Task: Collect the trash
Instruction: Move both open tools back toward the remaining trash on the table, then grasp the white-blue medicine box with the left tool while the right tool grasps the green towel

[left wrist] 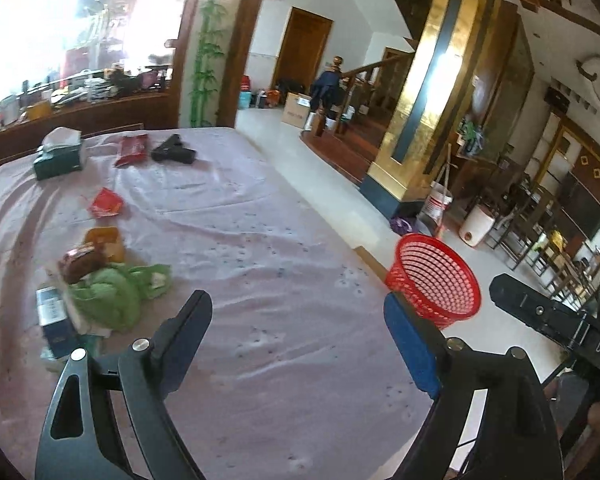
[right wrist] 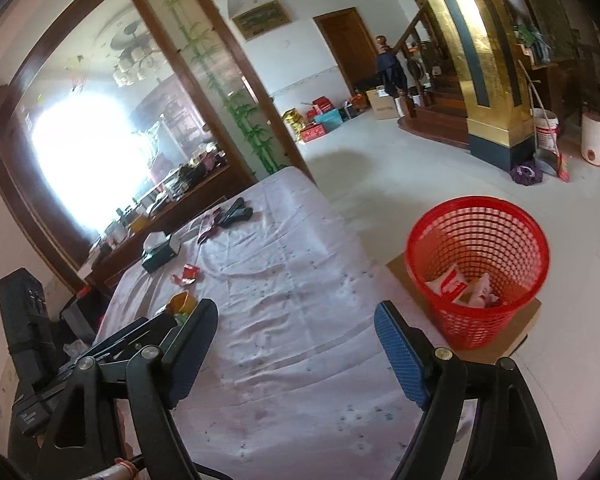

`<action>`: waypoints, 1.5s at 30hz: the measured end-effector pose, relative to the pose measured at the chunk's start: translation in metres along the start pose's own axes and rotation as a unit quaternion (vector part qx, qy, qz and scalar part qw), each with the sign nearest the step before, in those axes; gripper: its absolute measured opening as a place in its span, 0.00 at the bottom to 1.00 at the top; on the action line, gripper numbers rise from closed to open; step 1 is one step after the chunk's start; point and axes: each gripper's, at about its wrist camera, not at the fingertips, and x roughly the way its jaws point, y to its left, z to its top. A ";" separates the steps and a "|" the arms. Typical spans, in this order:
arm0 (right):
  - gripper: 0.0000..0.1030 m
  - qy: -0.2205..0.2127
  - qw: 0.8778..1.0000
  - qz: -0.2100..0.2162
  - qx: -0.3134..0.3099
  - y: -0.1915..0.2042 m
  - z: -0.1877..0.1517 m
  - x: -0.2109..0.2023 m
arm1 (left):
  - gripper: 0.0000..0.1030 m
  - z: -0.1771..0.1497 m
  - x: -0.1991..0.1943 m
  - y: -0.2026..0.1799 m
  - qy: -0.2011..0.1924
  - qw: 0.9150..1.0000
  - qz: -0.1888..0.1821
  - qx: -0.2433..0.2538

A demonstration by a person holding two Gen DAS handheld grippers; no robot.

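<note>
While both of your grippers hang open and empty above the cloth-covered table (left wrist: 260, 240), the remaining trash lies to the left. Your left gripper (left wrist: 300, 332) is nearer to it: the crumpled green plastic bag (left wrist: 112, 296) and the brown wrapper (left wrist: 80, 264) sit just ahead-left of its left finger, and the red wrapper (left wrist: 106, 202) lies farther on. Your right gripper (right wrist: 296, 340) faces the red mesh basket (right wrist: 476, 268), which stands just beside the table's right edge and already holds some wrappers.
</note>
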 end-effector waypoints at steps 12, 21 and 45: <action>0.83 0.012 0.999 0.030 -0.036 0.041 -0.006 0.021 | 0.84 -0.006 -0.032 0.066 -0.026 0.997 0.071 -0.025; 0.83 0.078 0.989 0.108 -0.063 0.089 -0.027 0.095 | 0.84 -0.023 -0.061 0.163 -0.029 0.982 0.141 -0.119; 0.81 0.237 0.951 0.197 0.008 0.163 -0.065 0.279 | 0.84 -0.043 0.007 0.244 0.061 0.973 0.139 -0.173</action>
